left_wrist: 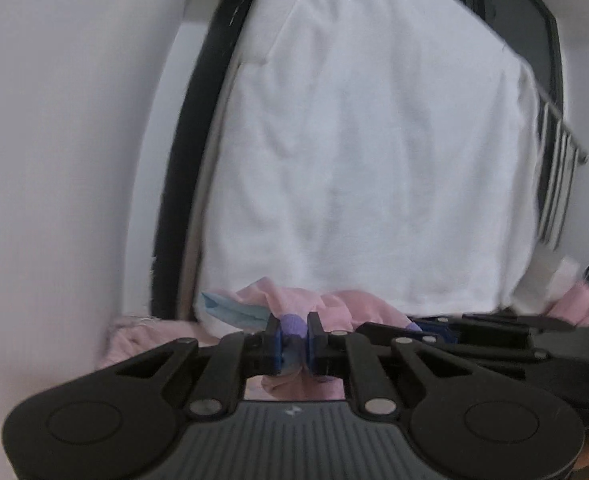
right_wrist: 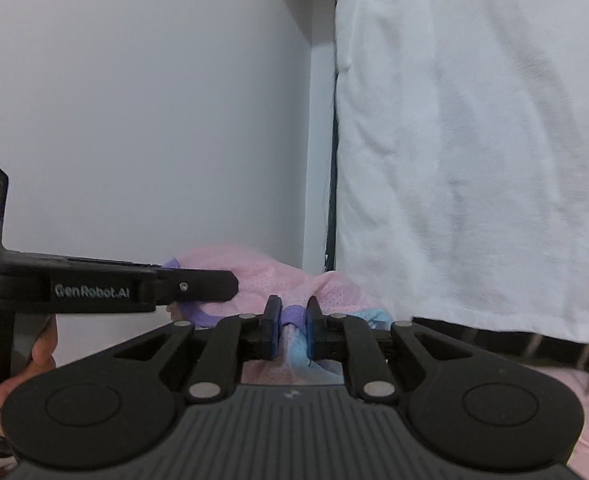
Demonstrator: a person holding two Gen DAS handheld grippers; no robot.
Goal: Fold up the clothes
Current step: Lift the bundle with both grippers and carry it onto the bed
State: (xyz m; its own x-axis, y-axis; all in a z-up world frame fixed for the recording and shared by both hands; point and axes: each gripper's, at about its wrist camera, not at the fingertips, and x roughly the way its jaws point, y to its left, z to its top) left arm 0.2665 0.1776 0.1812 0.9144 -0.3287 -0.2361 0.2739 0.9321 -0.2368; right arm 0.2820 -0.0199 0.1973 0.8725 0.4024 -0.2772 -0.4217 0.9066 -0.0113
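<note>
Left gripper (left_wrist: 293, 338), low centre of the left wrist view: jaws drawn close, pinching a purple-trimmed edge of the pink garment (left_wrist: 294, 300). Pale blue patch of the same cloth just left of the jaws, pink mesh bunched behind and below them. Right gripper (left_wrist: 494, 322) entering from the lower right of that view, seen side-on, tip near the purple trim.

Right gripper (right_wrist: 293, 330), low centre of the right wrist view: jaws likewise near together, clamped on purple trim, pink and blue fabric hanging down between the pads. Garment (right_wrist: 254, 276) heaped just behind, pink mesh with fine holes, more pink at the lower right edge of the frame. Left gripper (right_wrist: 198, 286) reaching in from the left of this view, side-on, lettered "GenRobot.AI", tip against the pink cloth with a loop of purple trim under it. Hand (right_wrist: 34, 352) wrapped round its handle at the lower left edge.

White cloth (left_wrist: 374, 140) hanging large across the centre and upper right of both views, lower hem just above the garment. Dark frame (left_wrist: 190, 160) running up the left of the cloth in the left wrist view. Plain white wall (right_wrist: 134, 100) filling the upper left. Striped bars (left_wrist: 558, 184) at the right edge of the left wrist view, blurred.
</note>
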